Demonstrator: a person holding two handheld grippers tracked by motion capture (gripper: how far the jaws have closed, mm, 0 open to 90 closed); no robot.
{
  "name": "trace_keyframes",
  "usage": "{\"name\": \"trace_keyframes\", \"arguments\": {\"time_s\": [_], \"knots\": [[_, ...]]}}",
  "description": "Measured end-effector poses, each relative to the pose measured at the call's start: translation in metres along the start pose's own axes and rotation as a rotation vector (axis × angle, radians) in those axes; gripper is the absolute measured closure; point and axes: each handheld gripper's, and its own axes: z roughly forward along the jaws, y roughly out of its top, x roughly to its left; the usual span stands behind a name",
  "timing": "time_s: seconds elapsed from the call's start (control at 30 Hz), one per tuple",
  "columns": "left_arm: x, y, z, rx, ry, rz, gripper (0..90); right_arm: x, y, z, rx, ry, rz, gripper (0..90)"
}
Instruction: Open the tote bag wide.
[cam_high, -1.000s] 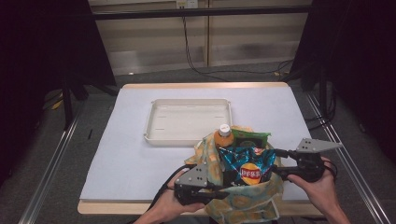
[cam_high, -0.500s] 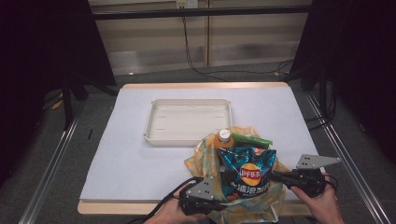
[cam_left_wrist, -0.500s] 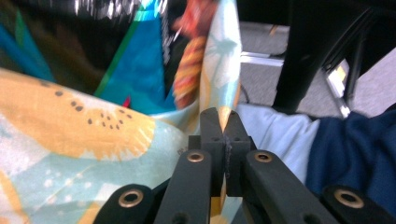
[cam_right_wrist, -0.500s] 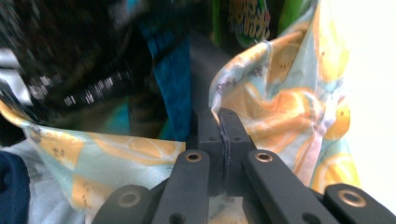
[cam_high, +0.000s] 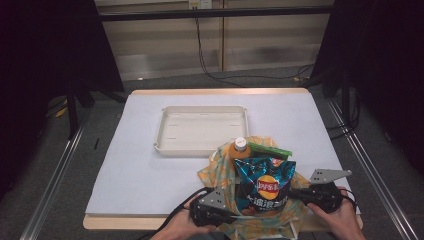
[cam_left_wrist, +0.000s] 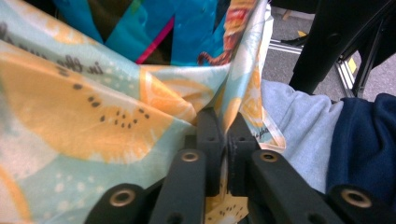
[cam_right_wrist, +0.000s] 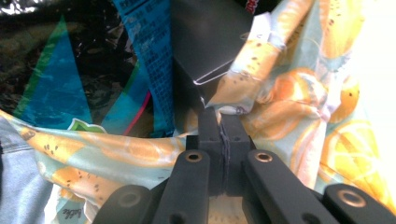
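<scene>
A fabric bag (cam_high: 214, 171) printed with orange slices stands at the table's near edge. Inside it are a blue crisp packet (cam_high: 265, 186), an orange-capped bottle (cam_high: 240, 148) and a green packet (cam_high: 270, 149). My left gripper (cam_high: 233, 207) pinches the bag's left rim. In the left gripper view its jaws (cam_left_wrist: 229, 134) have just eased apart a little, but still press the bag's fabric (cam_left_wrist: 93, 116) between them. My right gripper (cam_high: 296, 193) holds the right rim. Its jaws (cam_right_wrist: 224, 122) are shut on the bag's cloth (cam_right_wrist: 289, 93), with the crisp packet (cam_right_wrist: 56, 84) behind.
An empty cream tray (cam_high: 196, 149) lies on the white table cover (cam_high: 135, 165), just beyond the bag. Metal rails run along both sides of the table. The person's grey and navy clothing (cam_left_wrist: 303, 126) is close behind the left gripper.
Both grippers have sunk and drawn toward the near edge with the bag. The bag now sits lower and the crisp packet stands more upright in it.
</scene>
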Motion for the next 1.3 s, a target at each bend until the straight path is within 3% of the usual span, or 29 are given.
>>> {"name": "trace_keyframes", "arguments": {"time_s": [0.07,0.1,0.43,0.47,0.7,0.73,0.93,1.13,1.3], "knots": [[-0.001,0.001,-0.001,-0.001,0.005,-0.001,82.6,-0.001,0.0,0.0,-0.005,0.001,0.004,87.1],[-0.003,0.002,-0.002,-0.006,0.01,0.0,76.8,-0.002,0.0,-0.002,-0.02,-0.001,0.011,82.8],[-0.009,0.006,-0.022,-0.098,0.018,-0.001,62.5,-0.002,0.002,-0.017,-0.159,0.009,0.034,66.1],[-0.01,0.007,-0.028,-0.123,0.022,-0.001,61.3,-0.002,0.003,-0.019,-0.175,0.015,0.039,60.4],[-0.012,0.013,-0.045,-0.211,0.064,0.001,47.0,-0.003,0.003,-0.029,-0.252,0.015,0.053,48.8],[-0.011,0.016,-0.052,-0.255,0.077,-0.004,46.2,-0.002,0.002,-0.034,-0.279,0.015,0.053,46.0],[-0.003,0.021,-0.059,-0.326,0.097,-0.038,40.5,-0.001,0.005,-0.04,-0.321,-0.008,0.072,38.2],[0.0,0.031,-0.062,-0.359,0.126,-0.054,32.9,0.003,0.009,-0.046,-0.354,-0.011,0.056,33.3],[0.001,0.041,-0.066,-0.399,0.142,-0.062,31.2,0.004,0.007,-0.044,-0.342,-0.01,0.05,32.4]]}}
